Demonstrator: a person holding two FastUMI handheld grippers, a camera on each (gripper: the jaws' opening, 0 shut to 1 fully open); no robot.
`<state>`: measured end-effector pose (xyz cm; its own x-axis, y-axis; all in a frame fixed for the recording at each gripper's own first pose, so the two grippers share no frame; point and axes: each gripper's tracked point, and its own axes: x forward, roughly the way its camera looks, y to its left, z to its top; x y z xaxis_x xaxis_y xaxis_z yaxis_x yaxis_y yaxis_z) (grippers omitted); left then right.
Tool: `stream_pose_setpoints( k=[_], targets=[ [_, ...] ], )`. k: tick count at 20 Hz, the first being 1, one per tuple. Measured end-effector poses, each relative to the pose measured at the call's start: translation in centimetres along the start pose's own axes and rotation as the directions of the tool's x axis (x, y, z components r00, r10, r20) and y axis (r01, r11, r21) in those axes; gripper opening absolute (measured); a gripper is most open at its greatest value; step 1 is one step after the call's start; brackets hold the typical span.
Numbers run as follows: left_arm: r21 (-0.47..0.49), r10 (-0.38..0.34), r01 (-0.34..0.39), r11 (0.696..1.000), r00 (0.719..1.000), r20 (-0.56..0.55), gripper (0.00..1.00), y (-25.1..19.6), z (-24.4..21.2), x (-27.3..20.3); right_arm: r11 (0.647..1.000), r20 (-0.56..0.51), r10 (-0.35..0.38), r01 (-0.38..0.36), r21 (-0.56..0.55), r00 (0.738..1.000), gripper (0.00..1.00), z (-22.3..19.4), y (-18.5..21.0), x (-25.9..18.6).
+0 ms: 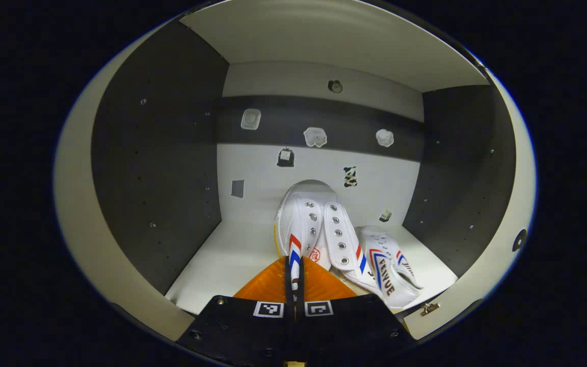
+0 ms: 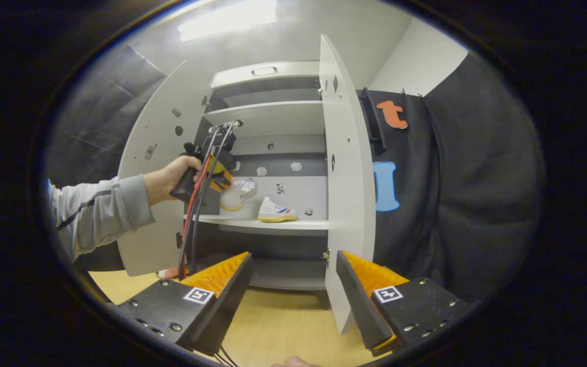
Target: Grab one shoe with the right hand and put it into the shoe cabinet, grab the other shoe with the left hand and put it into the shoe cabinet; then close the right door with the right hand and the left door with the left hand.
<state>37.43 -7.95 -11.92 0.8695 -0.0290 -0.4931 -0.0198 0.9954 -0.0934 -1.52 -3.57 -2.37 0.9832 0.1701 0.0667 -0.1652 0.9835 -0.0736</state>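
My left gripper is inside the shoe cabinet, shut on the edge of a white shoe with red and blue stripes, held toe toward the back wall. The other white shoe lies on the white shelf just to the right. In the right gripper view the left gripper, held by a hand, keeps its shoe slightly above the shelf; the second shoe rests there. My right gripper is open and holds nothing, in front of the cabinet near the open right door.
Both doors stand open; the left door is behind the person's grey sleeve. Stickers dot the cabinet's back wall. Cables hang from the left gripper. A wooden floor lies below, with another shelf above.
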Motion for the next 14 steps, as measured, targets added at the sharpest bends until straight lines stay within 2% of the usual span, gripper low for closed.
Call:
stream_pose_setpoints(
  k=[5,8,11,13,14],
  targets=[
    [-0.003,-0.004,0.004,1.000,0.998,-0.055,0.01,1.3,-1.2,2.5,1.000,0.002,-0.017,0.017,-0.013,1.000,0.98,0.2,0.1,-1.3],
    [0.044,-0.002,0.004,0.999,0.998,-0.056,0.03,1.8,-0.9,3.4,1.000,0.003,-0.025,0.025,-0.018,1.000,0.98,0.4,0.6,-2.0],
    [0.013,0.018,-0.017,1.000,0.994,-0.104,0.03,2.1,-1.8,4.6,0.999,0.011,-0.036,0.036,-0.038,0.999,0.98,0.8,1.3,-2.8],
    [0.009,0.004,-0.003,1.000,0.991,-0.131,0.07,2.1,-2.5,4.6,0.997,0.017,-0.045,0.046,-0.057,0.999,0.98,1.0,1.7,-3.4],
    [0.005,-0.024,0.025,1.000,0.993,-0.116,0.13,1.6,-2.2,4.0,0.996,0.015,-0.051,0.052,-0.069,0.999,0.98,0.9,1.9,-3.5]
  ],
)
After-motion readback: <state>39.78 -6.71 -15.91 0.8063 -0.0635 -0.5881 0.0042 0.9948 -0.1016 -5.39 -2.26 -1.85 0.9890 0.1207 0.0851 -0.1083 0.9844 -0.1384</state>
